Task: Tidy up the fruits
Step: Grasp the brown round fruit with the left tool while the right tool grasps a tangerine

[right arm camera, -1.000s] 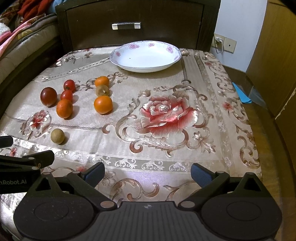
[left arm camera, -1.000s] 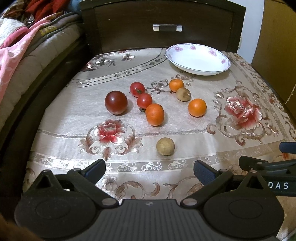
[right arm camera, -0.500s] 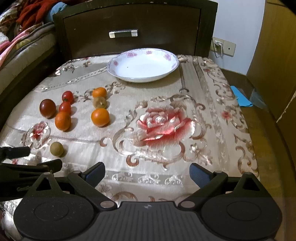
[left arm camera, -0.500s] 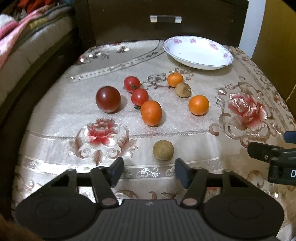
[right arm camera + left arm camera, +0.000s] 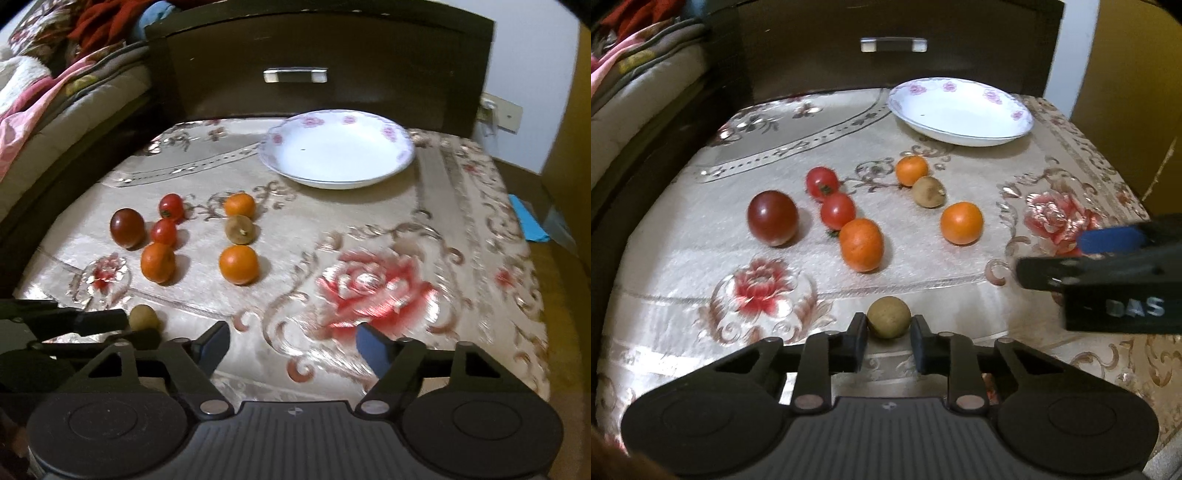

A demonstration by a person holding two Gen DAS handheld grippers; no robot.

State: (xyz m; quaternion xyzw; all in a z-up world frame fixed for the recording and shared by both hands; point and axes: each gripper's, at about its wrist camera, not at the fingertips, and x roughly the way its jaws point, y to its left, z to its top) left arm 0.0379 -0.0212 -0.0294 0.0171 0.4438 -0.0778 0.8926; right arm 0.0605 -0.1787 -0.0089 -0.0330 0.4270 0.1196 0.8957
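The left gripper (image 5: 888, 341) is narrowed around the round tan fruit (image 5: 888, 317), one finger on either side of it; whether the pads press on the fruit cannot be told. This fruit rests on the floral tablecloth (image 5: 701, 266), the fruit farthest from the white plate (image 5: 960, 110). The right gripper (image 5: 293, 347) is spread wide and holds nothing, above the large red rose print (image 5: 369, 291). The plate stands at the far end of the cloth, in front of the dark wooden drawer (image 5: 314, 74). Between the plate and the tan fruit lie three oranges (image 5: 861, 244), two small red tomatoes (image 5: 837, 210), one dark red tomato (image 5: 772, 218) and a brown fruit (image 5: 928, 192). The dark red tomato lies farthest left of the plate.
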